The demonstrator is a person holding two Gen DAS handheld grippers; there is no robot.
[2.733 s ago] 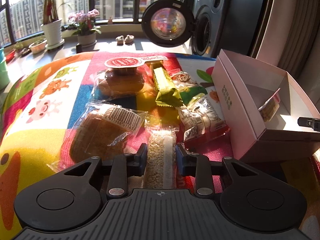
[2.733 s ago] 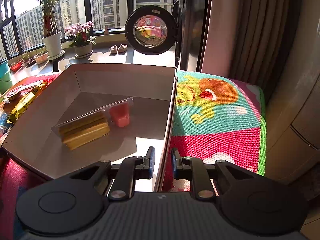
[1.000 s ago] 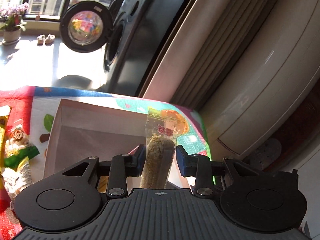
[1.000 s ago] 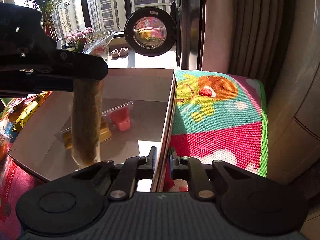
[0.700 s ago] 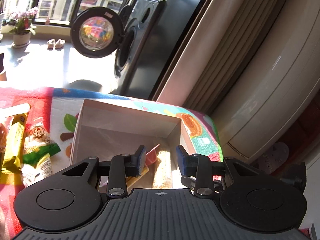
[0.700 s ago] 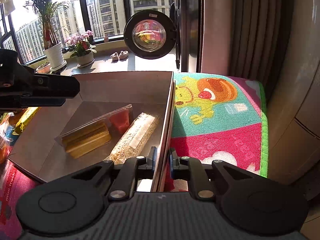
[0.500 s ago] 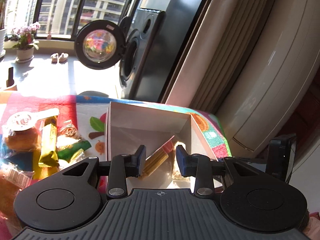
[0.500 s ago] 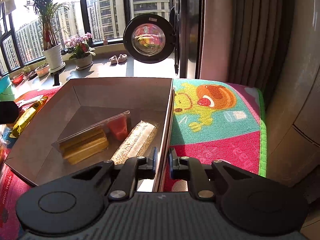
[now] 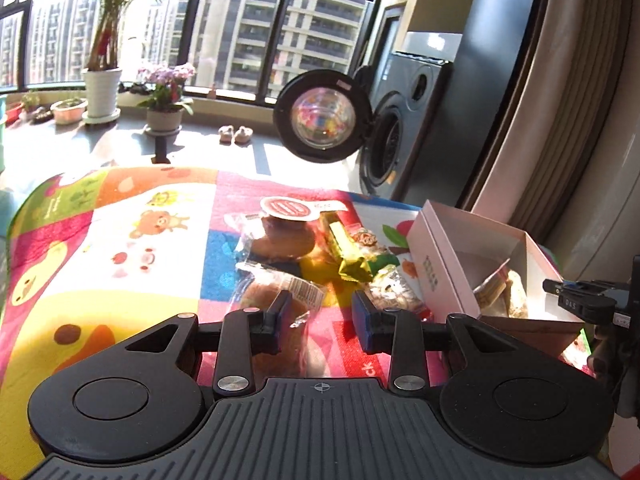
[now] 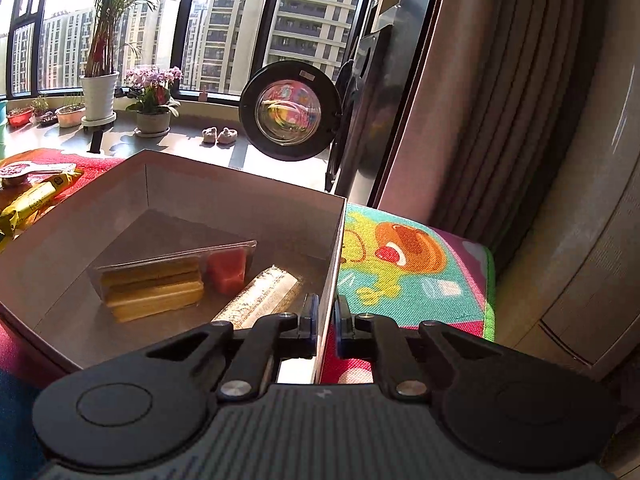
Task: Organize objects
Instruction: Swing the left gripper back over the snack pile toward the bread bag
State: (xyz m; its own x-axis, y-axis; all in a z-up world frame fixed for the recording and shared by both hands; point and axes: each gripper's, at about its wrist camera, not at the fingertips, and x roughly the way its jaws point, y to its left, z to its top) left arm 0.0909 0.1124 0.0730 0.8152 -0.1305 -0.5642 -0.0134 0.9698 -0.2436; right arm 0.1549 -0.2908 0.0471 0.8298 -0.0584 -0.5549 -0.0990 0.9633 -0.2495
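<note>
A pink cardboard box (image 9: 430, 264) stands on the colourful mat at the right. Inside the box (image 10: 236, 204) lie a clear tray of yellow wafers (image 10: 160, 284) with a red piece and a long grain bar packet (image 10: 260, 296). My right gripper (image 10: 325, 322) is shut on the box's right wall. My left gripper (image 9: 320, 316) hangs open and empty above wrapped snacks: a brown bun packet (image 9: 276, 300), a round cake with a red lid (image 9: 286, 224), a yellow-green bar (image 9: 346, 248).
The snacks lie on a bright cartoon mat (image 9: 120, 240). Beyond it are a sunlit floor, potted plants (image 9: 164, 100), small slippers (image 9: 236, 134) and a washing machine with an open door (image 9: 324, 116). Curtains and a cabinet stand at the right.
My left gripper carried the grain bar packet from the mat into the box, let it go, and swung back left over the snack pile. The right gripper kept its hold on the box wall.
</note>
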